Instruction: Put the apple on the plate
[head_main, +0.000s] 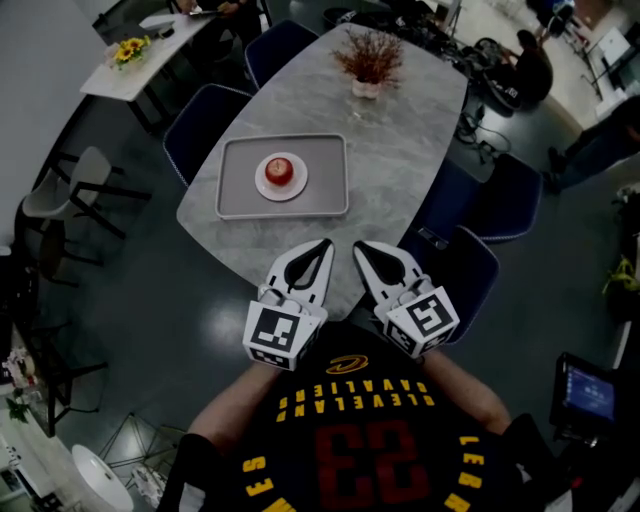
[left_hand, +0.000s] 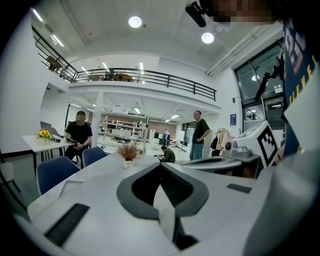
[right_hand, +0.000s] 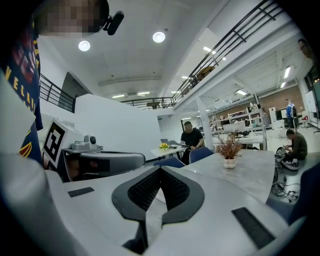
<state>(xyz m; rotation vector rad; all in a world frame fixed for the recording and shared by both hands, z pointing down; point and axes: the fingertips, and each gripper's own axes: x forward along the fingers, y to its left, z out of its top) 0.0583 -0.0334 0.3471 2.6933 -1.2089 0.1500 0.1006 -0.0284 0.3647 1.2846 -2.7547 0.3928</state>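
A red apple (head_main: 279, 170) rests on a small white plate (head_main: 262, 186), which sits in a grey tray (head_main: 235, 198) on the pale marble table (head_main: 400, 160). Both grippers are held side by side close to the person's chest, at the table's near edge and well short of the tray. My left gripper (head_main: 328, 243) (left_hand: 160, 165) has its jaws shut with nothing between them. My right gripper (head_main: 358, 246) (right_hand: 160, 169) is likewise shut and empty. The apple and plate do not show in either gripper view.
A small pot of dried reddish plants (head_main: 368, 62) (left_hand: 129, 152) (right_hand: 229, 150) stands at the table's far end. Blue chairs (head_main: 205, 125) ring the table. A side table with yellow flowers (head_main: 130, 50) stands at far left. People sit and stand in the background.
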